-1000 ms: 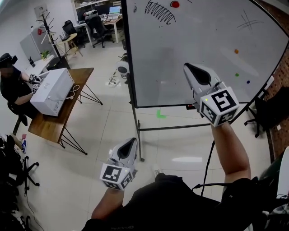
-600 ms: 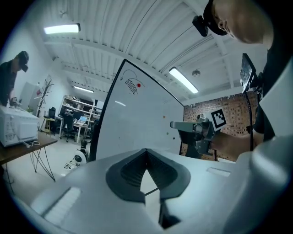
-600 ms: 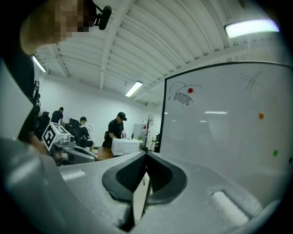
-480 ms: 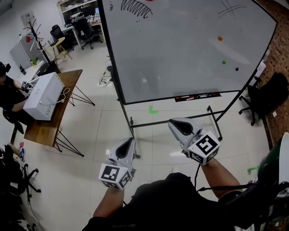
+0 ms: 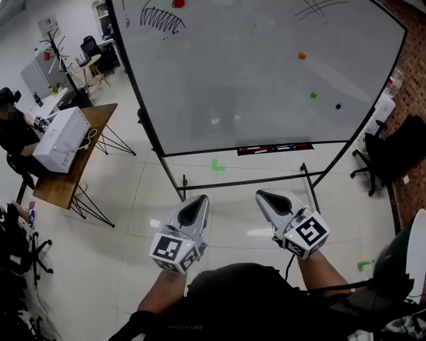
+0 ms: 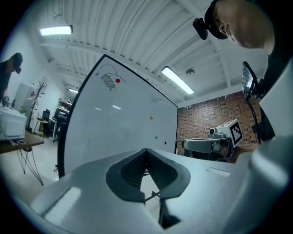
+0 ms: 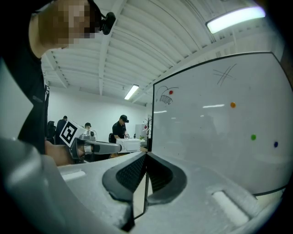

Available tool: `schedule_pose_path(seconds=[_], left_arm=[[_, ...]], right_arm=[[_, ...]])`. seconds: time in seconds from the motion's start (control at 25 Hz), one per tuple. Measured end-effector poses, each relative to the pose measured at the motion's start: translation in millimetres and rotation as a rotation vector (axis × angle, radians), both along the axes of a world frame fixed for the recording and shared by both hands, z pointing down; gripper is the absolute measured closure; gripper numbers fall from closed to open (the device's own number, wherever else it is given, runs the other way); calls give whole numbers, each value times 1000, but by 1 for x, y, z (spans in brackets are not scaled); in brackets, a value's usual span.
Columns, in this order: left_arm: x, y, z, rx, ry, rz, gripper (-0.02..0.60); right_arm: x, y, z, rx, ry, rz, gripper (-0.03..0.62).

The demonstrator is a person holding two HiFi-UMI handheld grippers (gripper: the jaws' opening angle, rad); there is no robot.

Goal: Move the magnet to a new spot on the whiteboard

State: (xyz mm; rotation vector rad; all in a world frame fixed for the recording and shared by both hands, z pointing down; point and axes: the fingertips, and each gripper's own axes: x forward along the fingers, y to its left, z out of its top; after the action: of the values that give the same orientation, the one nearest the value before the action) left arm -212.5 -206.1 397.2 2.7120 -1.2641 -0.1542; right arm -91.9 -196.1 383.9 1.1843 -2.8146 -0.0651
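The whiteboard (image 5: 253, 86) stands ahead on a wheeled frame, with several small magnets on it: a red one (image 5: 178, 3) at the top left by a scribble, an orange one (image 5: 302, 56), a green one (image 5: 313, 95) and a blue one (image 5: 337, 106). Both grippers are held low, side by side, well short of the board. My left gripper (image 5: 199, 202) is shut with nothing in it, and so is my right gripper (image 5: 265, 197). In the right gripper view the orange magnet (image 7: 233, 105) shows on the board, with the red magnet (image 7: 171, 92) further off.
A marker tray (image 5: 274, 149) runs along the board's lower edge. A wooden table (image 5: 66, 180) with a white box stands at the left, where a person (image 5: 13, 126) sits. Office chairs stand at the right (image 5: 393, 156) and far left. A green tape mark (image 5: 217, 165) lies on the tiled floor.
My right gripper has come down from in front of the board to waist level beside the left one. The view has shifted so the board stands further away and more to the left.
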Motion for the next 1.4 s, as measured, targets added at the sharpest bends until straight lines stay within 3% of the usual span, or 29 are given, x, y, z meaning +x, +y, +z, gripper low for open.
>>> schedule_pose_path(seconds=[0.32,0.56,1.04,1.4], left_arm=[[120,16,19,-24,-28,13,565],[175,37,26,-50,-59,14,565],[190,95,27,-88,-126,17,565],[155,185,46,-139,-145,43,565]], right_arm=[[122,26,24,-65,-46,11,588],[170,35,34,-84,-61,6,588],[182,90,36,-74,-137,0,588],[170,173,39,-125,-161,89,588]])
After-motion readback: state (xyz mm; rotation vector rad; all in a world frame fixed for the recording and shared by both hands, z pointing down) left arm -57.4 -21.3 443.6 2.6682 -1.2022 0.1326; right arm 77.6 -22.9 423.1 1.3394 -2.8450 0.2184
